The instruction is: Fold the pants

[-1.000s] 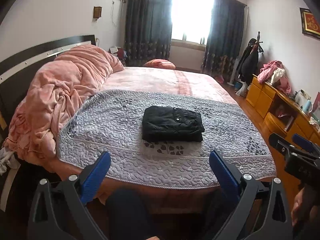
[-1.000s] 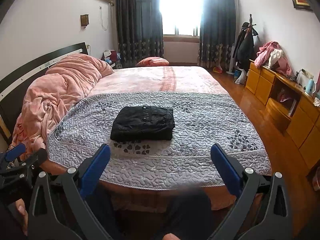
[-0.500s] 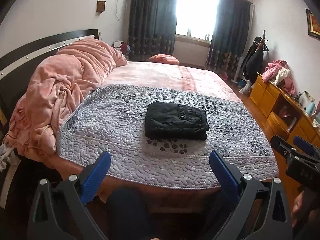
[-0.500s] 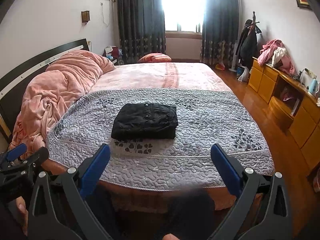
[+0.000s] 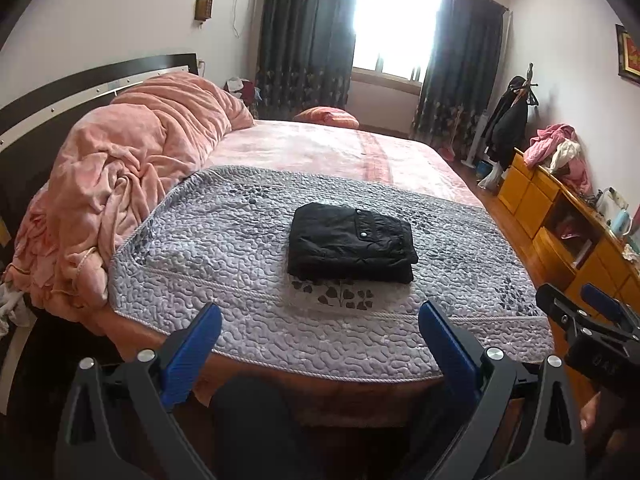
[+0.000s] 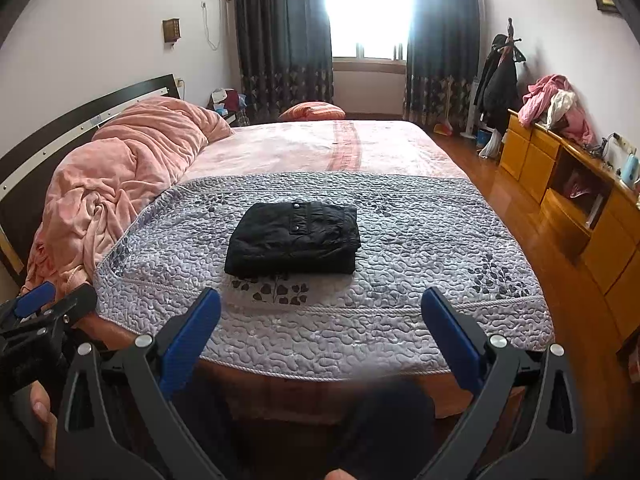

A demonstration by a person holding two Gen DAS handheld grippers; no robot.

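The black pants (image 5: 350, 248) lie folded into a compact stack mid-quilt (image 5: 224, 240) on the bed, apparently finished. The left gripper (image 5: 320, 330) and right gripper (image 6: 320, 320) hang wide and empty off the near edge, clear of the fabric.

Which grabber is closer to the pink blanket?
Left. The left gripper is held off the bed's near edge on the side where the pink blanket is heaped; the right gripper is farther along that edge, toward the dresser.
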